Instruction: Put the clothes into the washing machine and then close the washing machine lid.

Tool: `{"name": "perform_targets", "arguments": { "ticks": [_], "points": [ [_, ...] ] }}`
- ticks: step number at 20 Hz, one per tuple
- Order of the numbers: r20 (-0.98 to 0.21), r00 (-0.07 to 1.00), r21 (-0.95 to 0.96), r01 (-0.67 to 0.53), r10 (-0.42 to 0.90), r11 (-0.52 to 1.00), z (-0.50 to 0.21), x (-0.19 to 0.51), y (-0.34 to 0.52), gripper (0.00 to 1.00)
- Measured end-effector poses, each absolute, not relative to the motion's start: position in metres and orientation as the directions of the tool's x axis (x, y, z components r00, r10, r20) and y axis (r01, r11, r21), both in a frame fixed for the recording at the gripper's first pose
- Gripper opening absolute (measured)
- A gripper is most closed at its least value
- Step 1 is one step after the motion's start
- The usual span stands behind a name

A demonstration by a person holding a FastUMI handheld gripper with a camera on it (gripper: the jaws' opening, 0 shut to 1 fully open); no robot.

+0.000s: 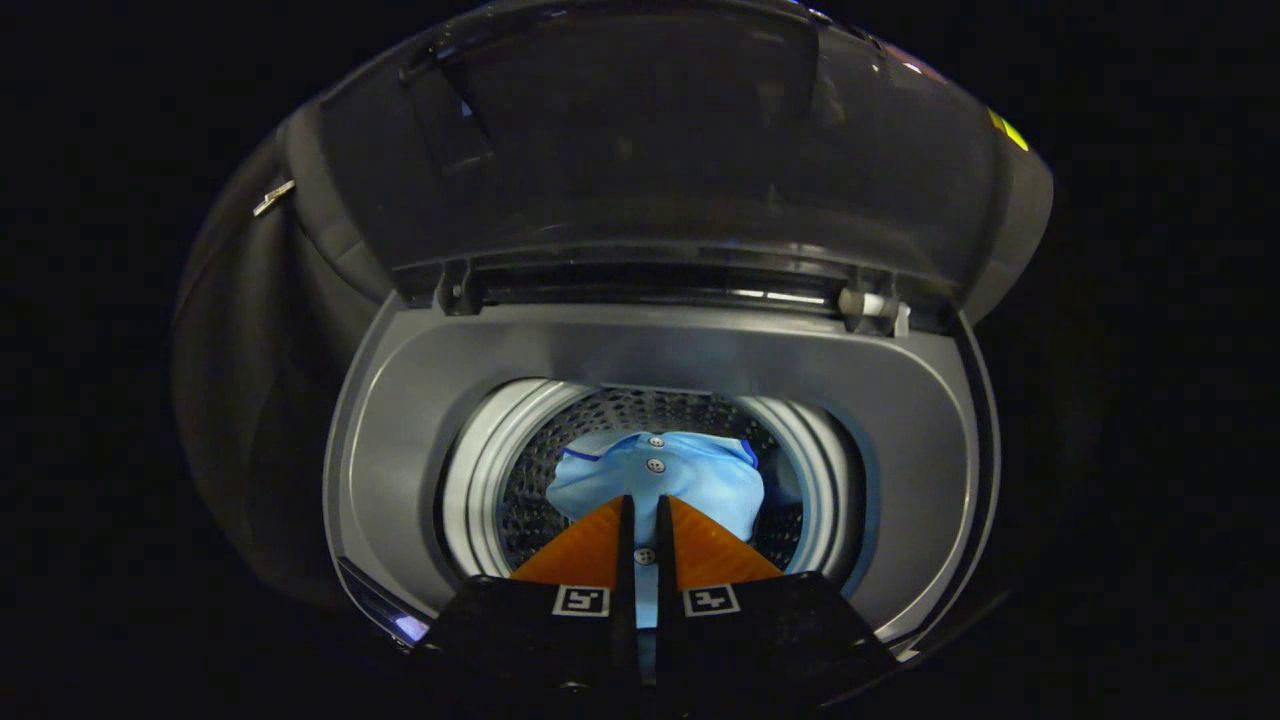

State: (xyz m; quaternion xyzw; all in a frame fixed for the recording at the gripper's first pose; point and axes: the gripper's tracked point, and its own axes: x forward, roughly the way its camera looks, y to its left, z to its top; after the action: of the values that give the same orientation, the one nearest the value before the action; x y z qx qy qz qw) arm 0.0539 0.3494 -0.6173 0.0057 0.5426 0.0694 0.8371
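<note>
Tool [645, 505] over the washing machine [400, 420] mouth, 2 fingers nearly together, pinching the light blue shirt [660, 470], which hangs into the drum [480, 470]. Loading step, I judge. Next: let go, back out, swing down the raised lid [650, 130].

Shirt's [655, 475] lower part behind jaws

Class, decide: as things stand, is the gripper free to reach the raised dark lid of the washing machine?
Probably not yet: the gripper is shut on the light blue buttoned shirt over the perforated drum. The raised dark lid stands unobstructed beyond.
</note>
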Motion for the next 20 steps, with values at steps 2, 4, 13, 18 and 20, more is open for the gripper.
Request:
{"name": "perform_targets", "arguments": {
  "ticks": [2, 4, 13, 18, 20],
  "points": [
    [-0.919, 0.379, 0.073, -0.109, 0.109, 0.991, -0.627, 0.051, 0.344, 0.12],
    [-0.922, 0.368, 0.097, -0.081, 0.12, 0.992, -0.63, 0.049, 0.346, 0.2],
    [-0.918, 0.387, 0.073, -0.064, 0.092, 0.995, -0.623, 0.052, 0.335, 0.92],
    [-0.909, 0.403, 0.091, -0.061, 0.108, 0.994, -0.604, 0.053, 0.336, 1.0],
    [-0.895, 0.43, 0.099, -0.07, 0.12, 0.993, -0.582, 0.058, 0.339, 1.0]
  ]
}}
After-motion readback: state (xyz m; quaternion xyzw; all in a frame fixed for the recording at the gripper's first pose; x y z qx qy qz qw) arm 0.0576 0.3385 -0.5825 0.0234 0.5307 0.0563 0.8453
